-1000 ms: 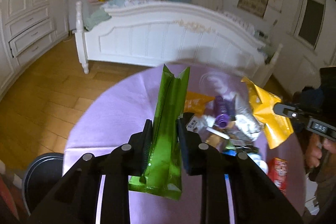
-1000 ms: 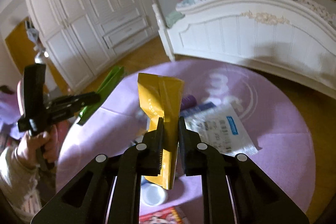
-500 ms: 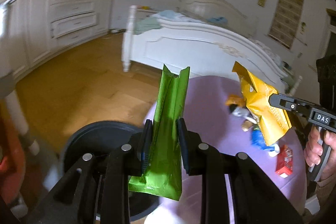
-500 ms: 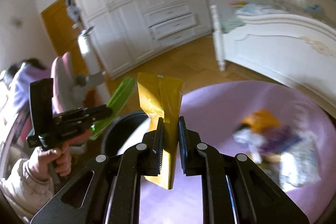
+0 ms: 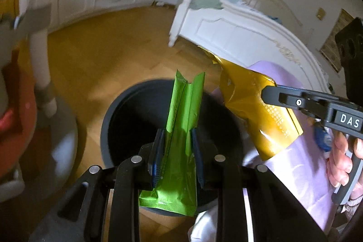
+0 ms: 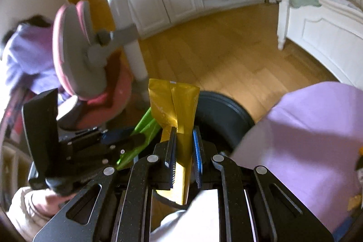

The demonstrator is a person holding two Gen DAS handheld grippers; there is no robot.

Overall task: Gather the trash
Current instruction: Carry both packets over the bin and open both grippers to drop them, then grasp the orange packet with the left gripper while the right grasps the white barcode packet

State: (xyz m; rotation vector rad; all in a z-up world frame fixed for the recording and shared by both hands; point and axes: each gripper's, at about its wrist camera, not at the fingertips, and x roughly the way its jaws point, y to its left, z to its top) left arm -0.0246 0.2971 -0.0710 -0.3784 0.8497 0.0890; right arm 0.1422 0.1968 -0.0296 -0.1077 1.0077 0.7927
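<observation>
The left gripper has its jaws pinching a green wrapper about the middle, the torn top of the packet standing up and its sealed bottom hanging below the pads; seen from the left wrist it hangs directly above the open mouth of the dark bin on the wooden floor. Just beside it the right gripper has its jaws pressed together on a yellow wrapper, which from the right wrist view stands over the near rim of the same bin, with the green one poking out to its left. Both pieces are therefore lifted and brought to the drop point, but neither is let go, so this pair counts as carried and not yet binned. By my reading the release is what remains here, one spread of each pair of jaws. Beyond the bin, the table under its lilac cloth shows only its near edge; a few small scraps, blurred, lie at the cloth's right edge, so more collecting looks likely to be left. Whether the bin already holds anything cannot be told, since its inside is black
</observation>
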